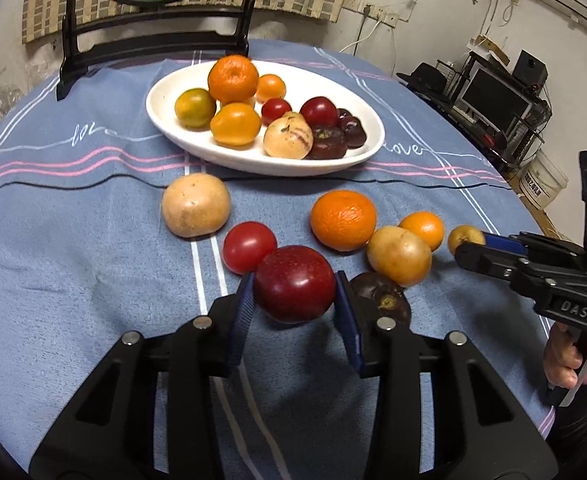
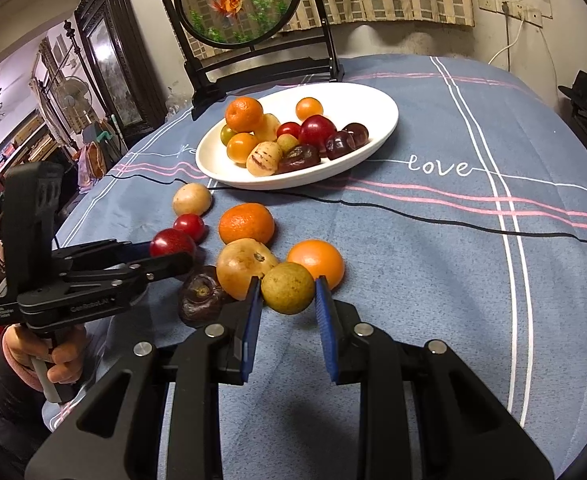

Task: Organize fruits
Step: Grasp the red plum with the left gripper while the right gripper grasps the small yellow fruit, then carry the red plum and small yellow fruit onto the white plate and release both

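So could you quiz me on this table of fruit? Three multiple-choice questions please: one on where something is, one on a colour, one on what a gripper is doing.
1. Where is the white dish?
A) on the blue cloth, before the round screen's stand
B) on the floor
C) held in a gripper

2. What colour is the glossy fruit between the left gripper's pads?
A) green
B) dark red
C) orange

3. What is the right gripper doing?
A) standing open, empty
B) shut on an orange
C) shut on a small greenish-brown fruit

Answers:
1 A, it rests on the cloth near the stand's feet.
2 B, its skin is dark red.
3 C, both blue pads press that fruit's sides.
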The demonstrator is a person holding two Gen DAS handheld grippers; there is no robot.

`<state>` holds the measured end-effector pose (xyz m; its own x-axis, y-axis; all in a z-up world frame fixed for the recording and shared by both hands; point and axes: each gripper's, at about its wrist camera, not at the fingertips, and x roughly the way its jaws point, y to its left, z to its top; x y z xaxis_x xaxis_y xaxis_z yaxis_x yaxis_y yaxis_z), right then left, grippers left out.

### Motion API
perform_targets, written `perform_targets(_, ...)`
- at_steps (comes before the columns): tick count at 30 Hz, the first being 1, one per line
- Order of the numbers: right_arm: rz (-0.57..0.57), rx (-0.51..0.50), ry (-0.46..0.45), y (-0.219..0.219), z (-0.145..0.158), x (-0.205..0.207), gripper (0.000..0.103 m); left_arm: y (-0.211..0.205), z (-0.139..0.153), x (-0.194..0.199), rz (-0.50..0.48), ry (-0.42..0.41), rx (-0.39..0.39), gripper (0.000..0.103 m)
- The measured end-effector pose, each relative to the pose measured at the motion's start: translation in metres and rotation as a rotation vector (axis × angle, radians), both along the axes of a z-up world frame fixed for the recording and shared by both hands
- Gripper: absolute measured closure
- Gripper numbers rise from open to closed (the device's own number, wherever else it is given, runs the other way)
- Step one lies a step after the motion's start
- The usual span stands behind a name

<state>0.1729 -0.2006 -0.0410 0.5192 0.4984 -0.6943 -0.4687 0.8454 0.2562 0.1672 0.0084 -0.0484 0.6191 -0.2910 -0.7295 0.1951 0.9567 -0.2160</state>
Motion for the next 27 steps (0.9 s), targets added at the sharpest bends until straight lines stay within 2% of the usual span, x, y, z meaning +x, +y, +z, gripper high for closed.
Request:
perform_targets(6,0.0,-0.009,-0.011,0.005,0.005,0.003,0.076,0.001,0.013,0.0,-0.021,-0.013,-0.014,0.063)
perform_targets(9,0.02,-0.024,-0.058,0.015,0.021,0.008,0.076,0.003,0.032,0.013,-0.04,-0.037,0.0,0.063)
perform_targets(11,0.016,-0.007,-0.093,0.019,0.033,0.019,0.076,0.006,0.049,0.028,-0.04,-0.066,0.0,0.063)
perform_targets(13,-0.01,0.051,-0.104,0.017,0.042,0.037,0.076,0.013,0.064,0.046,-0.025,-0.089,-0.021,0.063)
perform_targets(18,-0.062,0.118,-0.126,0.023,0.051,0.088,0.076,0.016,0.081,0.098,0.011,-0.115,-0.02,0.063)
perform_targets(24,-0.081,0.084,-0.103,0.047,0.037,0.137,0.076,-0.004,0.082,0.158,-0.009,-0.12,0.032,0.063)
perform_targets(27,-0.078,0.051,-0.111,0.054,0.029,0.149,0.076,-0.009,0.072,0.189,-0.004,-0.087,0.047,0.063)
